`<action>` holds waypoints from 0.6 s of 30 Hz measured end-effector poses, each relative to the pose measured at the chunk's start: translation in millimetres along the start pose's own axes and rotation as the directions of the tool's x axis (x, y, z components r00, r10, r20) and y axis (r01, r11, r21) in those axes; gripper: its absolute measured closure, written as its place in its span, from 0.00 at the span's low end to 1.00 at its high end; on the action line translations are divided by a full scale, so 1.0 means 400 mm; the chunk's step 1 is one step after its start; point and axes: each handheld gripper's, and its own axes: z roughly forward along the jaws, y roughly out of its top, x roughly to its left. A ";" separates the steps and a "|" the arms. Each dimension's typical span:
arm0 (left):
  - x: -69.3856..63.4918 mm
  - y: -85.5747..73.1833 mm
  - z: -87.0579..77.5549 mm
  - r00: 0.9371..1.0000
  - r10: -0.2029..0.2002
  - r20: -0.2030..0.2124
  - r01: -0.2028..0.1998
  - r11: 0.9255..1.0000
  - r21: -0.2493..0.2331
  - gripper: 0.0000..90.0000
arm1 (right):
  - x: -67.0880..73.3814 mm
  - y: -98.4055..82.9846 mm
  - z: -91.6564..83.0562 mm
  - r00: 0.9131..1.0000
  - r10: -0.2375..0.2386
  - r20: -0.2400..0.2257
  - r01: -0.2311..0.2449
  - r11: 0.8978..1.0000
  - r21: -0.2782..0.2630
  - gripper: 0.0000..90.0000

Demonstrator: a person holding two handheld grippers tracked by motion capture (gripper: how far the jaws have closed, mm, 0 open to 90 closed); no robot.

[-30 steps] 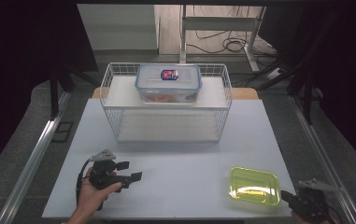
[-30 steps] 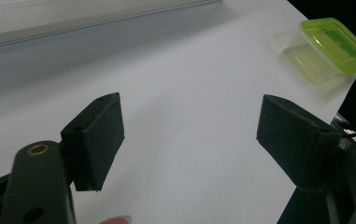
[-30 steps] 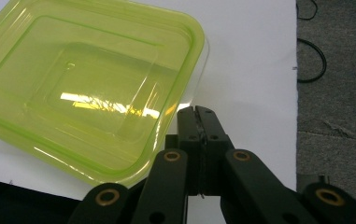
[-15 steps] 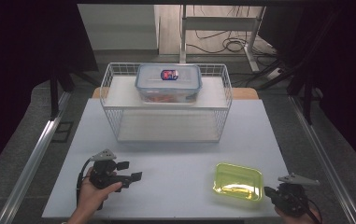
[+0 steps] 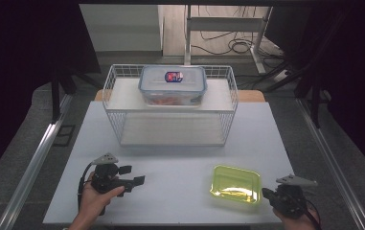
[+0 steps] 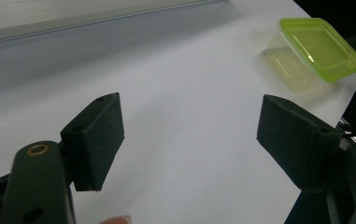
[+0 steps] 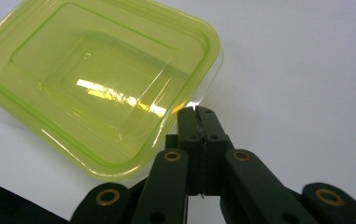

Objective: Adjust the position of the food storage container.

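A yellow-green lidded plastic container lies on the white table near its front right. My right gripper is at the container's right edge with its jaws pressed together. In the right gripper view the container lies just ahead, and my right gripper has its tips against the rim with nothing between them. My left gripper, held in a hand at the front left, is open and points right along the table. In the left gripper view my left gripper has bare table between its pads, and the container lies far off.
A white wire basket stands at the back of the table. On its upper shelf sits a clear box with a blue-rimmed lid and a sticker. The table's front edge is close to both hands.
My right gripper and the yellow-green container have moved left along the front of the table, the container sliding with it. The left gripper has stayed put.
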 end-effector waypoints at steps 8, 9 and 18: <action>0.006 -0.001 -0.002 1.000 -0.005 -0.005 0.005 1.000 0.003 0.25 | 0.052 0.043 0.040 0.997 -0.060 -0.049 0.060 0.998 0.005 0.99; 0.007 -0.001 -0.003 1.000 -0.009 -0.006 0.009 1.000 0.001 0.25 | 0.066 0.056 0.053 0.995 -0.076 -0.061 0.077 0.997 0.005 0.99; 0.013 0.000 -0.007 1.000 -0.014 -0.007 0.014 1.000 -0.001 0.25 | 0.133 0.111 0.106 0.987 -0.137 -0.088 0.139 0.990 0.008 0.99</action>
